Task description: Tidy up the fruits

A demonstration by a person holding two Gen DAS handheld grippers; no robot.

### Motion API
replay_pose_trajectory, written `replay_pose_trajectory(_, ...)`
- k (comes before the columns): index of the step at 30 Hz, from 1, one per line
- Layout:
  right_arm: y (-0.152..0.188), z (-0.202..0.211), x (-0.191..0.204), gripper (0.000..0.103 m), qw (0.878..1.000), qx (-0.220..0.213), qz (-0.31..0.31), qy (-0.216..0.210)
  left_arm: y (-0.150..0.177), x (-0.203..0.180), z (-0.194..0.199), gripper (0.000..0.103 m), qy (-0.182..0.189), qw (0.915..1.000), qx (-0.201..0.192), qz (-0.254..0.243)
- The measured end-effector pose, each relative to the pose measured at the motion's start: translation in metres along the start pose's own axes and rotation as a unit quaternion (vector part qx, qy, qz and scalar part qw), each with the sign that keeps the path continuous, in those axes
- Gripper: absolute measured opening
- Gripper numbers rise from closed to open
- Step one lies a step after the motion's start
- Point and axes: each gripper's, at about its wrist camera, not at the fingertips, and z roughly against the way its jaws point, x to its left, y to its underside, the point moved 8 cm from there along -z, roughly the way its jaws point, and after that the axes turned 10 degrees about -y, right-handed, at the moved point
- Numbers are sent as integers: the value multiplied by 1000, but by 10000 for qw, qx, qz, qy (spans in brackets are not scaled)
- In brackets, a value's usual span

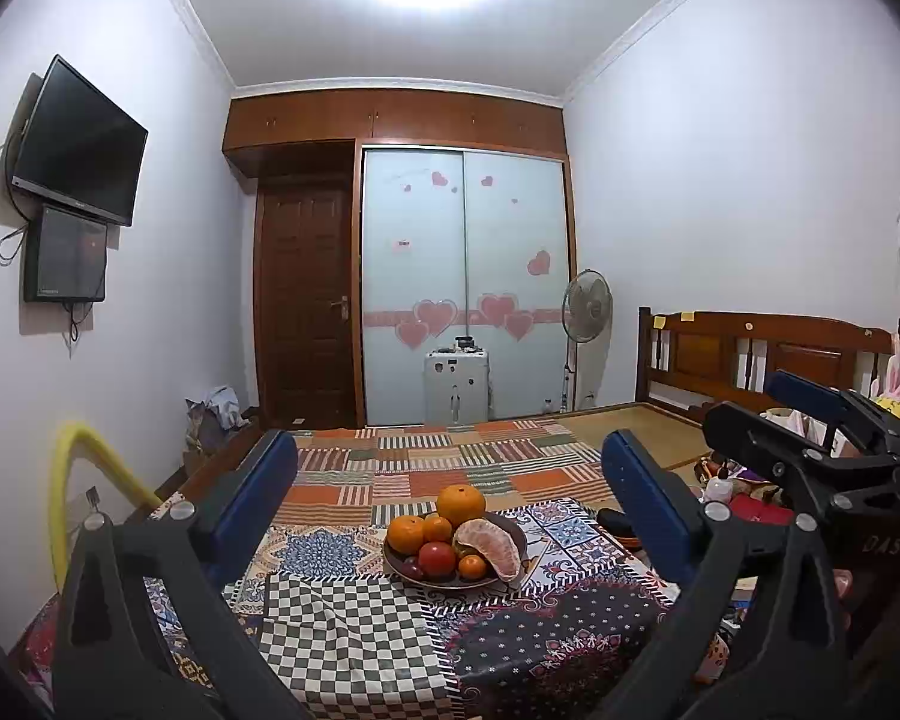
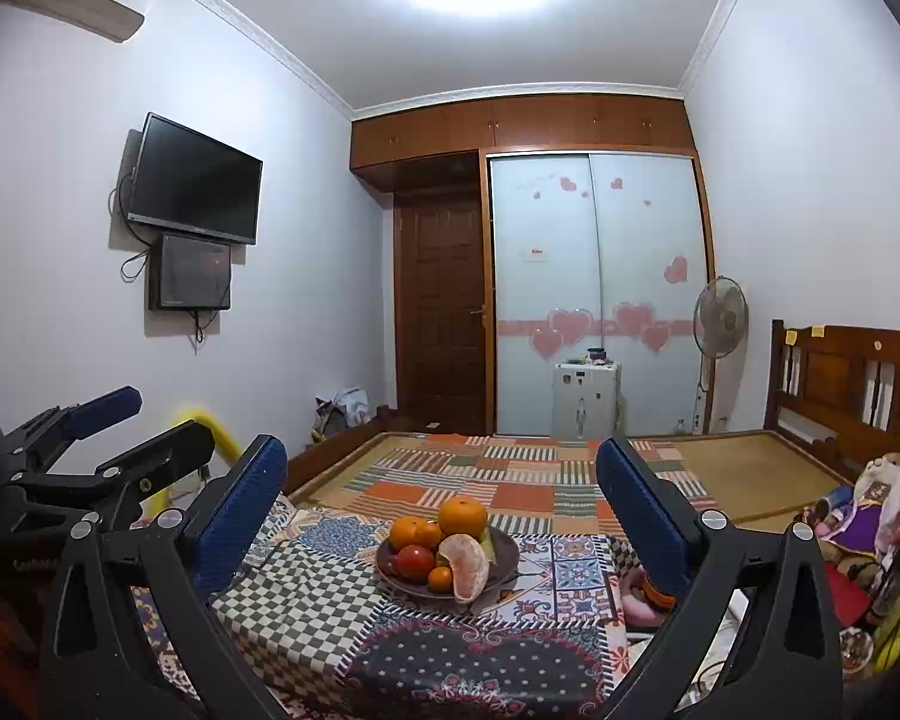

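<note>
1. The left gripper (image 1: 450,486) is held above the near edge of the table, with its two blue fingers (image 1: 258,486) spread wide and nothing between them.
2. The right gripper (image 2: 441,492) is in the same state: released, jaws far apart, holding nothing. In the left wrist view it appears at the right side (image 1: 810,438), and there too its jaws stand apart.
3. Between the fingers of both grippers, farther ahead, a dark plate (image 1: 519,531) stands on the patchwork tablecloth (image 1: 342,630). No gripper touches it.
4. The fruits are piled on this plate. A large orange (image 1: 461,504) sits on top at the back, and a second orange (image 1: 406,534) is at its left.
5. A red fruit (image 1: 437,558) lies at the front, with a small orange one (image 1: 471,567) just beside it on the right.
6. A peeled citrus fruit (image 1: 492,549), pale and in segments, leans over the front right rim of the plate.
7. Behind the table there is a bed with a striped patchwork cover (image 1: 450,462) and a wooden headboard (image 1: 750,354) at the right.
8. On the far wall are a wardrobe (image 1: 468,288) with heart stickers, a wooden door (image 1: 306,300) and a standing fan (image 1: 587,306). A television (image 1: 78,144) hangs on the left wall.
</note>
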Motion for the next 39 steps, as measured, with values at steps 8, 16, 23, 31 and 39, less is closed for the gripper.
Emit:
replay_pose_trajectory(8, 0, 1, 2, 103, 10000, 5, 6, -11, 2, -2, 0, 103, 37, 10000, 40, 20)
replay_pose_trajectory(16, -3, 4, 0, 103, 10000, -17, -38, -2, 1, -1, 1, 103, 37, 10000, 53, 22)
replay_pose_trajectory(23, -3, 4, 1, 103, 10000, -13, -39, 6, 1, -1, 1, 103, 27, 10000, 53, 17)
replay_pose_trajectory(31, -4, 4, 1, 103, 10000, -6, -48, 17, 1, -1, 1, 103, 35, 10000, 58, 15)
replay_pose_trajectory(39, -2, 4, 1, 103, 10000, 18, -92, 28, 1, -3, 2, 103, 78, 9999, 86, 6)
